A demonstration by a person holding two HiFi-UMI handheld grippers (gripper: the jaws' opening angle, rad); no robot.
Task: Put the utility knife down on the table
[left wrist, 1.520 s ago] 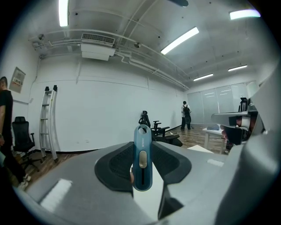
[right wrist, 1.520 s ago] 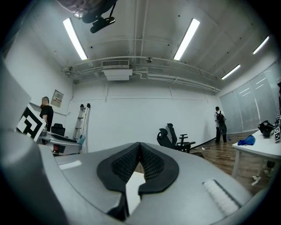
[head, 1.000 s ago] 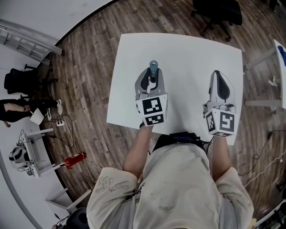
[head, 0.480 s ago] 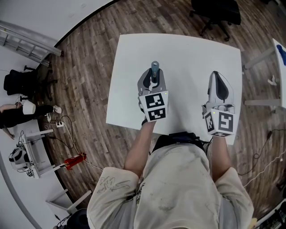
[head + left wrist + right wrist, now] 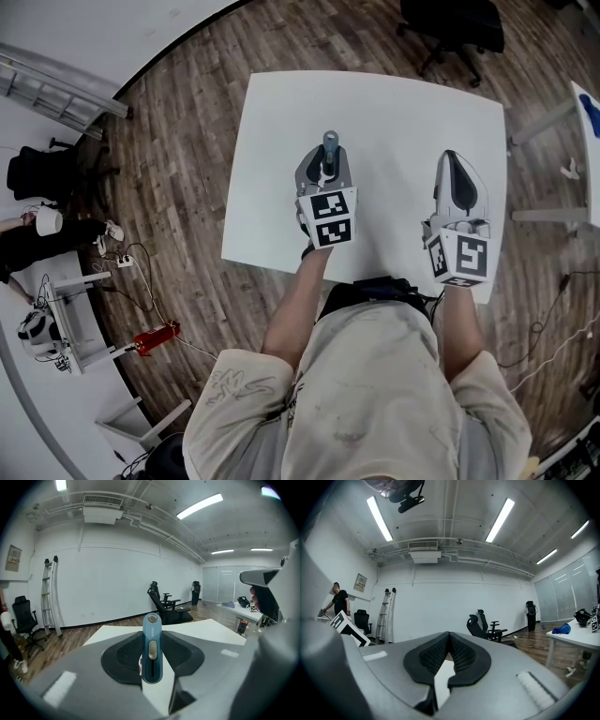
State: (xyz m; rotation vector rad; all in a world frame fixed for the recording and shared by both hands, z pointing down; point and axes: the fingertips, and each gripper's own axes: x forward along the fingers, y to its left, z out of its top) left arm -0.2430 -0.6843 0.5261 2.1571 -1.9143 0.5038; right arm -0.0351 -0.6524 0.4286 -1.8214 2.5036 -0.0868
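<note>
Sunk lower over the white rectangular bench since a second ago: left tongs, pads clamped on the slim blue plastic utility knife, its rounded end poking past the tips. Probably the last stretch of the set-down, with release not yet made and contact with the top not discernible. Tilted nose-down mid-bench on the left; over by the right edge, right tongs pressed together, empty and level.

Looks like robotics lab or bare open office. Wood-plank floor, plain white table, rolling office chair, ladder against white wall, strip lights, ceiling vent. Far end maybe glass partition, too blurry.
</note>
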